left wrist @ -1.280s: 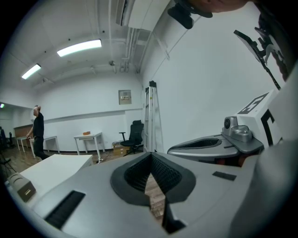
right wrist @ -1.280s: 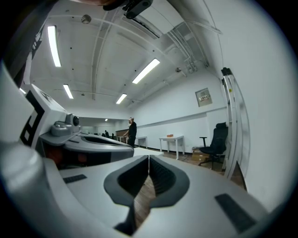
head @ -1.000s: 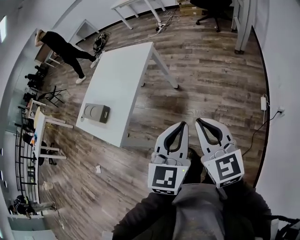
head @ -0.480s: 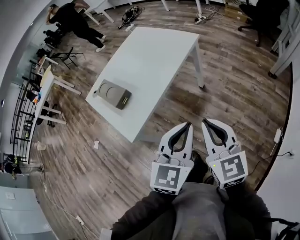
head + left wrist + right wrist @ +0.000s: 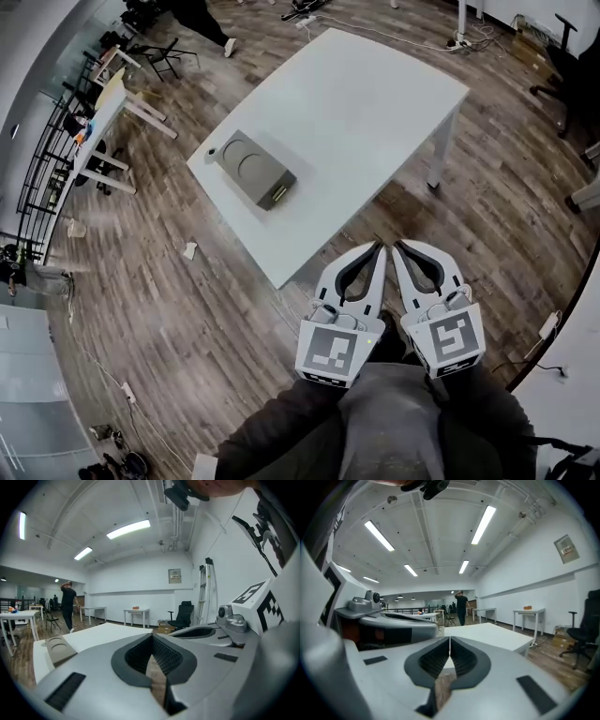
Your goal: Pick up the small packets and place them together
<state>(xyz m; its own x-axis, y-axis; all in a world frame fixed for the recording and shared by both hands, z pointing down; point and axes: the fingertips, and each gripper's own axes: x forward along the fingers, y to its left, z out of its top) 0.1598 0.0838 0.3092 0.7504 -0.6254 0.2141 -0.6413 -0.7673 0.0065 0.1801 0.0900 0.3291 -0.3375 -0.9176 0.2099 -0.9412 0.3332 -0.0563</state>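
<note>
Left gripper and right gripper, both closed and empty, hang just short of the white table, which has swung nearer: the approach is under way. No small packets are visible there, only a grey box near the table's edge.

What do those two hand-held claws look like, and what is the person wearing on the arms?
The left gripper and right gripper are pale grey plastic, each with two curved jaws lined with black ribbed pads. Each carries a white cube printed with black square markers. The sleeves are dark.
</note>
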